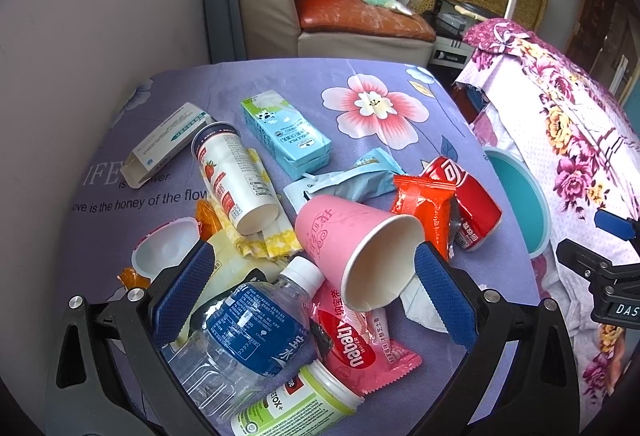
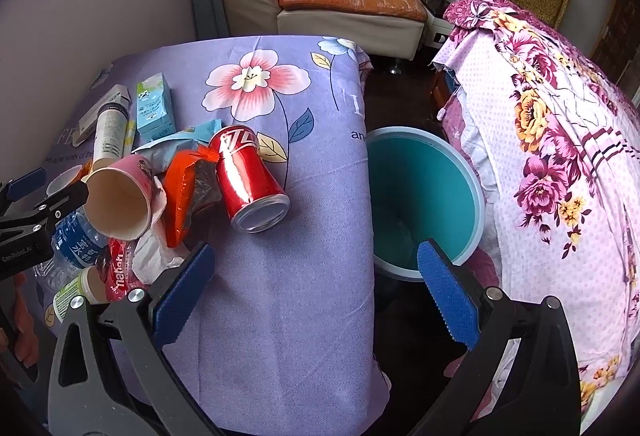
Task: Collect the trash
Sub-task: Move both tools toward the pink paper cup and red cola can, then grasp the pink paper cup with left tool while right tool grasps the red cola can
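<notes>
Hovering wide open over the trash pile, the left gripper (image 1: 314, 290) frames a tipped pink paper cup (image 1: 358, 248) — gripping nothing. The right gripper (image 2: 316, 286), spread too, straddles the table edge beside the teal plastic bin (image 2: 424, 192).

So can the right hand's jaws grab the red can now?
Probably yes. The red can lies on its side at the pile's near edge, with bare cloth between it and the open right gripper; only the orange wrapper touches it.
</notes>
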The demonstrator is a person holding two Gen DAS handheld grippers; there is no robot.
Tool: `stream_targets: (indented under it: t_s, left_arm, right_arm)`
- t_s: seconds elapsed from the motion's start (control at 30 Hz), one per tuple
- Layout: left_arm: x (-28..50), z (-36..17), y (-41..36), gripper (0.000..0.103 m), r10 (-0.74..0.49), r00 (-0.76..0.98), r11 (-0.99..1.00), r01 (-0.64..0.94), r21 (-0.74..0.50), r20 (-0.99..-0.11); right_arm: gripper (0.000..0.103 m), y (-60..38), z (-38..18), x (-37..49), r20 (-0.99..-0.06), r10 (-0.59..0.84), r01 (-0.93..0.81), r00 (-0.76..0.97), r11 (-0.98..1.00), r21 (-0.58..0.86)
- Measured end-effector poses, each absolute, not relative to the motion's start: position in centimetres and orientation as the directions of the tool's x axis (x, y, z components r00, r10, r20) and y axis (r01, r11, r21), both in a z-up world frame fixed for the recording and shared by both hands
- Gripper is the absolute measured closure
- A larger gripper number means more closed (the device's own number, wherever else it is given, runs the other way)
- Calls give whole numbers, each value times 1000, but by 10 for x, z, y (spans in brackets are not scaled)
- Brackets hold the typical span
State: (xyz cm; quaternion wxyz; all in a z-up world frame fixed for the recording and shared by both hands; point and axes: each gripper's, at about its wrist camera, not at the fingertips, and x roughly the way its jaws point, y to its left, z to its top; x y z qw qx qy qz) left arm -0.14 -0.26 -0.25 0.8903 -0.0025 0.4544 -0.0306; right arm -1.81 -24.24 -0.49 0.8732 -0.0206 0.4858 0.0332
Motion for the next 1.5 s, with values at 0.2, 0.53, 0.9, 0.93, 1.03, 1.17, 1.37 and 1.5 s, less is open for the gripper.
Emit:
stream_targets:
  t_s: [0.2,0.53,0.9,0.93,1.03,1.17,1.37,1.5]
  left_arm:
    - [-1,-5,-6,3,-73,577,997,67,-42,-813]
    - [2,-12,-8,3,-81,557,996,78,-45,-827]
    - [1,-15,-11,3,-90,553,994,96,-44,-828]
    - [0,-14,-11,3,-91,554,994,98,-44,-827]
    - [-1,-13,-12,3,-94,558,994,104,-42,-824]
    - [-1,-13,-11,3,-97,558,993,107,-44,-824]
    - [3,-18,-3,3,-73,545,996,84,-32,-835]
    - [11,-24,-4,18,-79,521,993,117,-20,-850]
  right_arm:
    - [6,-245,-8,-18,-853,36,-72,521,997,-2]
    - [6,-252,-14,-16,-863,50,-65,502,998,20]
    - [6,-255,-16,-14,-867,45,-65,497,998,14]
    - [6,-255,-15,-14,-867,44,-65,497,998,13]
    - [6,-253,-14,-13,-868,40,-68,495,998,7]
    - [6,-249,-12,-14,-869,40,-77,494,997,2]
    - [6,-244,-11,-11,-874,49,-99,484,995,1]
    - [6,-241,-10,-3,-878,47,-127,476,992,-15]
